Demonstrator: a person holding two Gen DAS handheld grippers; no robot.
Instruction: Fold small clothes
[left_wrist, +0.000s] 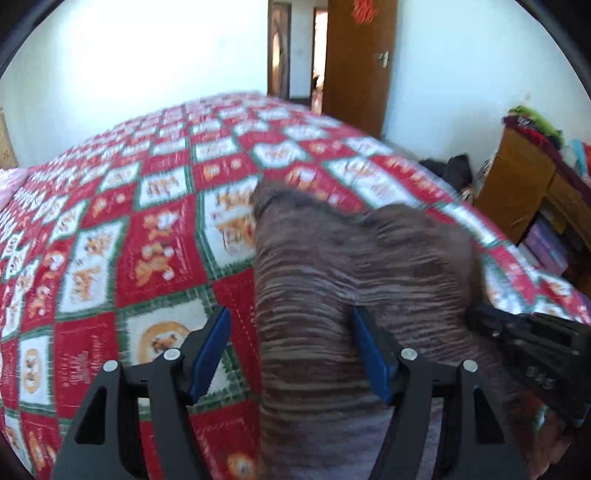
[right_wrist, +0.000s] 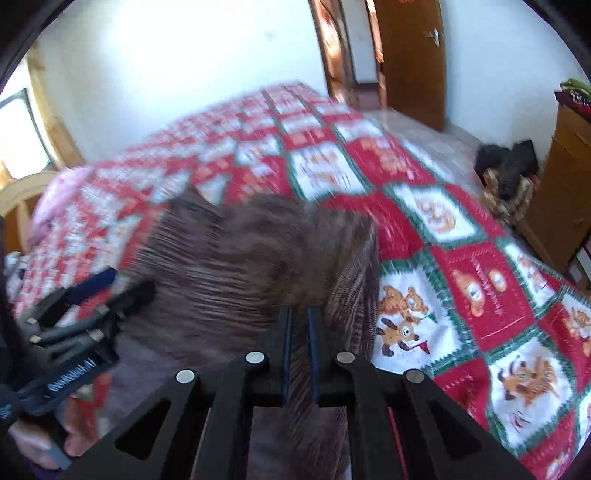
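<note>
A small brown striped garment (left_wrist: 362, 273) lies bunched on the red, white and green bear-print bedspread (left_wrist: 122, 236). My left gripper (left_wrist: 291, 325) is open, its blue pads (left_wrist: 212, 347) wide apart, with the garment's left edge between them. My right gripper (right_wrist: 299, 328) is shut on a fold of the garment (right_wrist: 240, 266), which runs between its jaws. The right gripper also shows at the right of the left wrist view (left_wrist: 532, 350), and the left gripper shows at the left of the right wrist view (right_wrist: 92, 295). Both views are motion-blurred.
The bedspread (right_wrist: 461, 266) covers a wide bed. A wooden cabinet (left_wrist: 524, 184) with piled cloth stands to the right, dark clothes (right_wrist: 509, 166) lie on the floor beside it, and a wooden door (left_wrist: 358, 62) is behind. A pink pillow (right_wrist: 62, 192) lies at the far left.
</note>
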